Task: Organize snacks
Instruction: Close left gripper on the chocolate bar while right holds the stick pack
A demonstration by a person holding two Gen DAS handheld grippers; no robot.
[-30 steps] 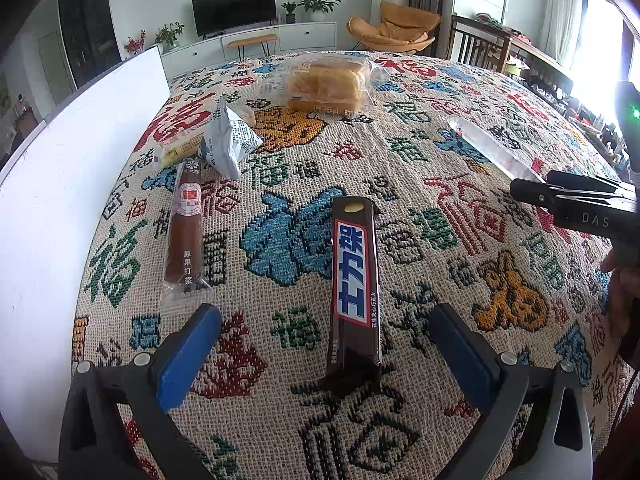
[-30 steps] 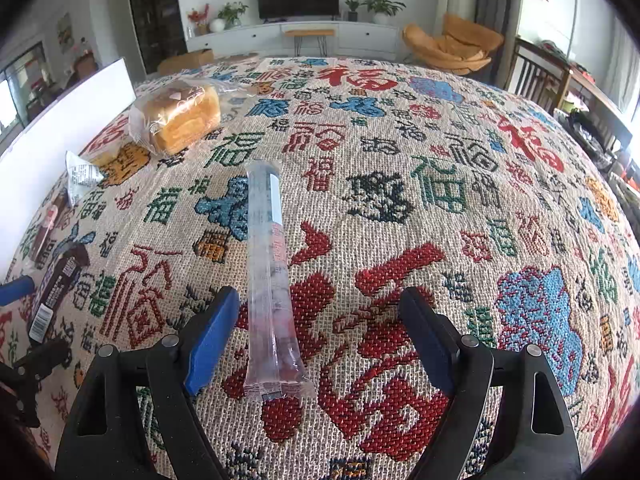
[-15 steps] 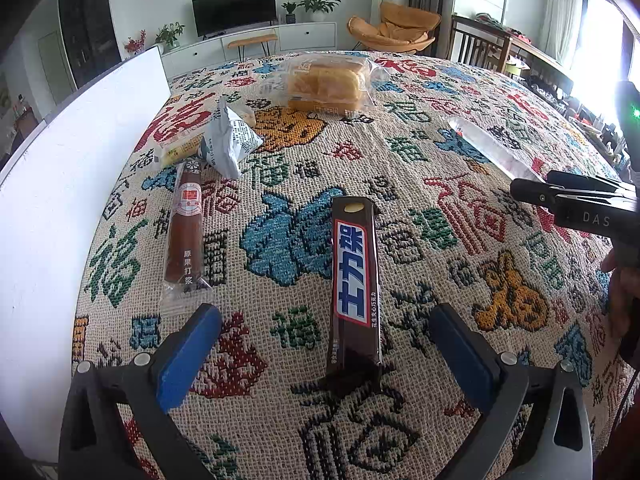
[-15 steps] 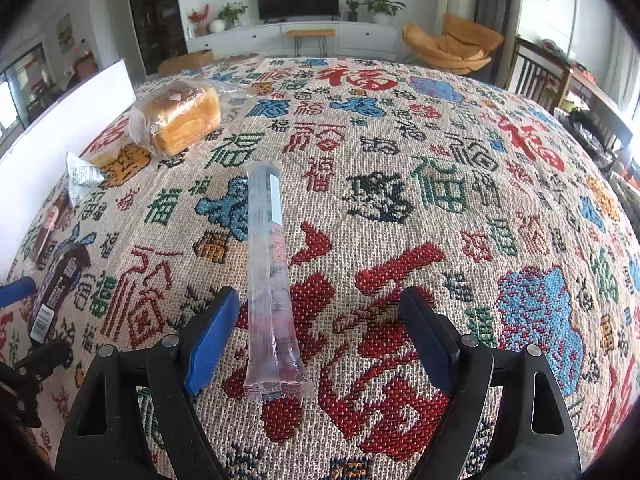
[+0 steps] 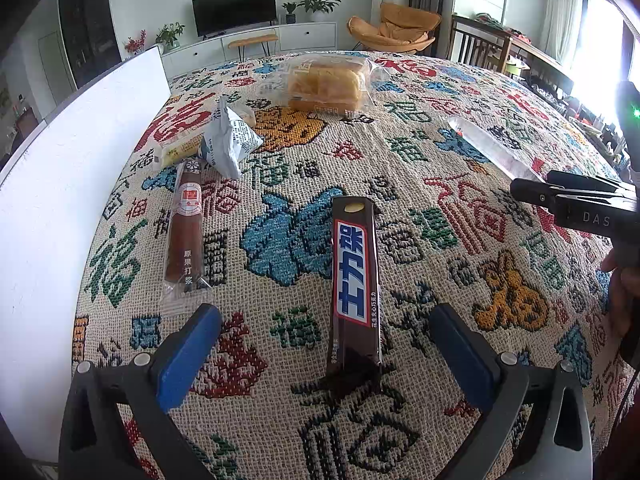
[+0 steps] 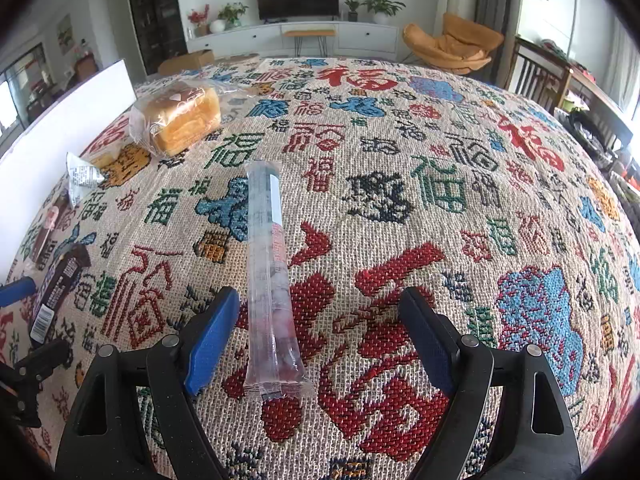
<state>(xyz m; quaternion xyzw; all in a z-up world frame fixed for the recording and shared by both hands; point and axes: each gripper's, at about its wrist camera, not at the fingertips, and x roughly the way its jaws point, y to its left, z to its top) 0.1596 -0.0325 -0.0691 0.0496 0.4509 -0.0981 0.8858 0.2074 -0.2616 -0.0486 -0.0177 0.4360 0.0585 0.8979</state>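
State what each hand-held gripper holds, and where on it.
Nothing held. The left hand-held gripper is open around the chocolate bar; the right hand-held gripper is open around the clear tube.

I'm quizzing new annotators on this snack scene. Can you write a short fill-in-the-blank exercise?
1. The chocolate bar lies between the open fingers of the ____ gripper.
2. The clear tube snack lies between the open fingers of the ____ gripper.
3. The bagged bread loaf is ____ from the grippers than both.

Missing words: left; right; farther
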